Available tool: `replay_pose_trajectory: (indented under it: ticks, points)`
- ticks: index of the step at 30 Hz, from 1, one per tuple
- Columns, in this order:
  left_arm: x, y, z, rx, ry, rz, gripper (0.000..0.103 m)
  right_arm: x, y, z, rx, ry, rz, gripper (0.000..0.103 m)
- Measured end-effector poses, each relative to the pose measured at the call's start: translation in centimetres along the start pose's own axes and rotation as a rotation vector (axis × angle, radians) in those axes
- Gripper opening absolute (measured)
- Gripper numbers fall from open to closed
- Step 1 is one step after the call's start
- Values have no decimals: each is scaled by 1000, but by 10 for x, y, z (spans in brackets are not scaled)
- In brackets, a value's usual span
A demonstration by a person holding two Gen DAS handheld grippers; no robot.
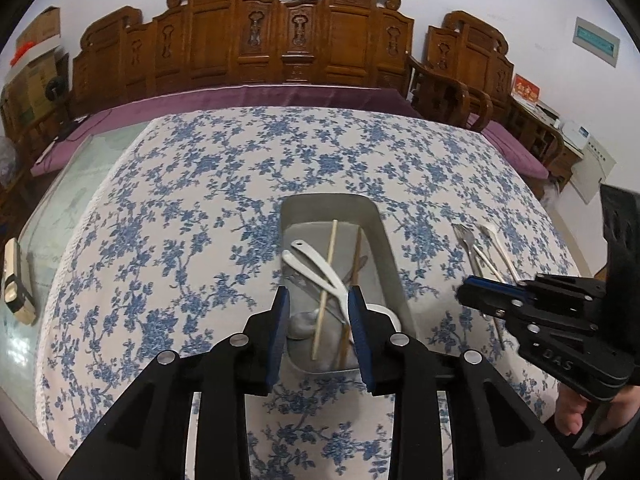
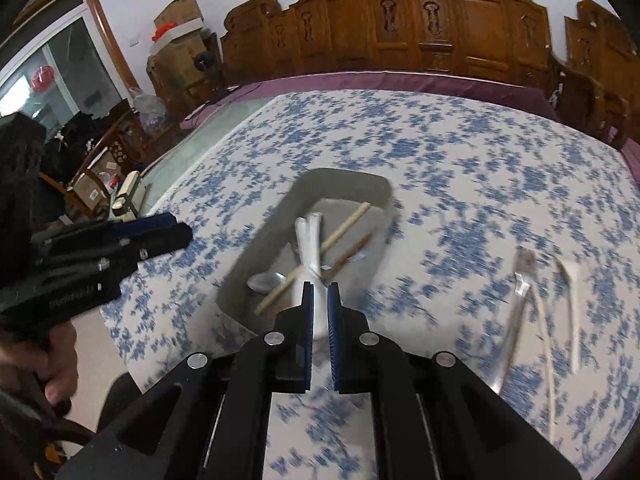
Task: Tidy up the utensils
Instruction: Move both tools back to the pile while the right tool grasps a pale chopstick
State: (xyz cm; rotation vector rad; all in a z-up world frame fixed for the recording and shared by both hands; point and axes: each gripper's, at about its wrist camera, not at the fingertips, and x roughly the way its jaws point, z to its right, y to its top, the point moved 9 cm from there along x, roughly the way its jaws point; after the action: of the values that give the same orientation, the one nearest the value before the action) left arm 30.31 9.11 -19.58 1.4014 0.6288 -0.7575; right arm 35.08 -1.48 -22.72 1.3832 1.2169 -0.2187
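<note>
Broadly, the tabletop [image 1: 200, 168] carried a grey tray [image 1: 384, 236] already holding white spoons [image 1: 312, 268], chopsticks [image 1: 326, 280] and some metal pieces, while forks [image 1: 468, 244] and pale utensils [image 1: 496, 248] lay on the cloth right of the tray, seemingly unsorted. The left hand-held gripper [image 1: 320, 328] hovered over the tray's near end, fingers apart, empty. The right hand-held gripper [image 2: 320, 320] hung near that end, nearly closed; I cannot tell whether it gripped anything.
</note>
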Motion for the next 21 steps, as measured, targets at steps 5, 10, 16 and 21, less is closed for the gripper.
replay_pose_trajectory:
  ticks: [5,10,16,21]
  points:
    - [2,0,20,21,-21,0,50,-22,-23,40,32,-63,5,13]
    - [10,-2,45,46,-44,-10,59,-38,-47,91,93,-139,2,19]
    - [19,-7,77,82,-73,-30,60,-45,-70,144,134,-226,-20,25]
    - [27,-14,97,107,-90,-50,60,-42,-83,174,152,-261,-51,25]
